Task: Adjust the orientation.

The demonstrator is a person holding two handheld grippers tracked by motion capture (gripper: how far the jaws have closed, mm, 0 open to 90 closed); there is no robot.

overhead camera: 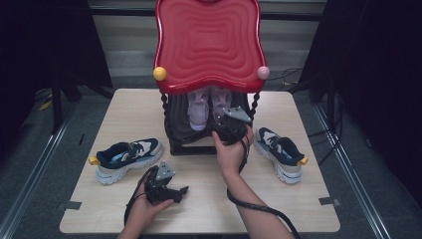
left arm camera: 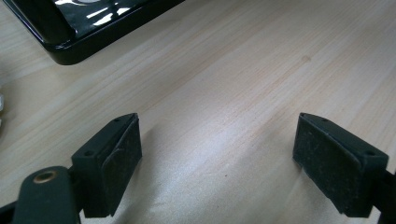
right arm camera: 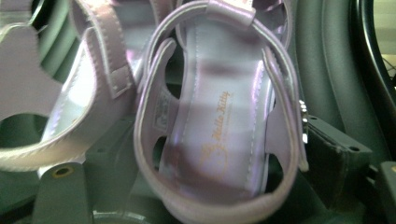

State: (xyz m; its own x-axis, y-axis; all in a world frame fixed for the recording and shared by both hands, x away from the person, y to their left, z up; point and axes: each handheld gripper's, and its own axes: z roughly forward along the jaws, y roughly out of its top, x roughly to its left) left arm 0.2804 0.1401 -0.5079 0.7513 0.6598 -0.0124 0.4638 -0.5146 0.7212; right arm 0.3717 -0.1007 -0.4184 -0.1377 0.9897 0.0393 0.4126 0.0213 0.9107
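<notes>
While the right gripper (right arm camera: pixel 205 186) stands spread around the heel of a pale lilac strapped sandal (right arm camera: pixel 219 126) lying on the black shelf (overhead camera: pixel 181 129) under the red wavy top, gold script on its insole reads "Hello Kitty"; the left gripper (left arm camera: pixel 217 163) hovers spread over the light wooden table (left arm camera: pixel 243 84).

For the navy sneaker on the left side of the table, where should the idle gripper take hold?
Grip the heel collar of the navy sneaker from above: it stands upright on its sole, opening upward, heel with a yellow tab toward the table's left edge. The left gripper rests open beside it.
</notes>
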